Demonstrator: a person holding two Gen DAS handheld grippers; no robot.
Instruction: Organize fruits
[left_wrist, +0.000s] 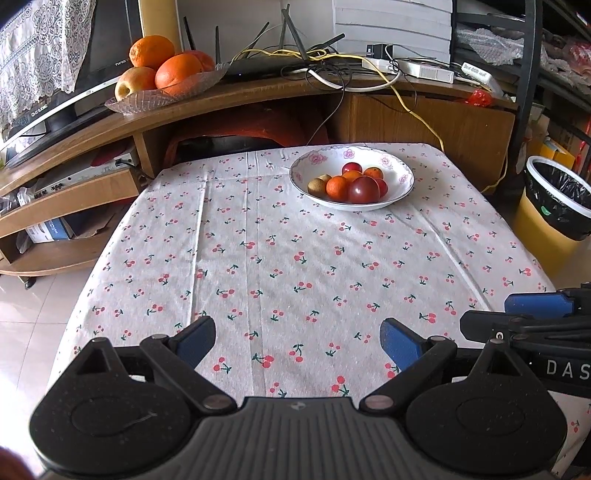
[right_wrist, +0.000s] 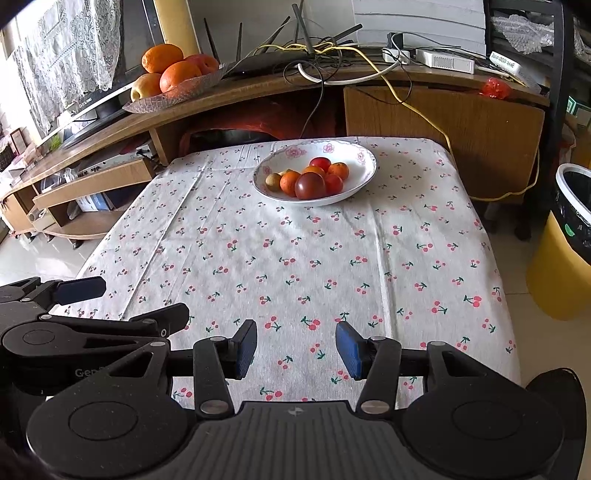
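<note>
**Both grippers empty over the cherry-print cloth, fruit bowl at the far side**

On the wooden TV stand (left_wrist: 258, 96) at far left, a clear glass dish (left_wrist: 166, 96) carries large oranges (left_wrist: 177, 74) and a yellow-red apple (left_wrist: 135, 83), with a tangle of cables (left_wrist: 325, 66) and router antennas to its right. Below and in front lies the worktop, covered by a white cloth printed with cherries (left_wrist: 280, 266).

Low over the near edge, the left gripper (left_wrist: 297, 341) hangs with its blue-padded fingers spread wide and nothing between them. Just beside it, the right gripper (right_wrist: 295, 349) hovers over the same near edge, jaws parted somewhat less widely, also empty; each tool shows at the edge of the other's wrist view.

Toward the far side of the worktop, right of centre in the left wrist view, stands a white floral-rimmed bowl (left_wrist: 400, 173). It holds small fruits: a brownish-green one at the left, small oranges (left_wrist: 337, 186), a dark red plum-like fruit (left_wrist: 364, 190) at the front and red ones behind.

Off the worktop's right edge stands a yellow bin with a black liner (left_wrist: 554, 218).
</note>
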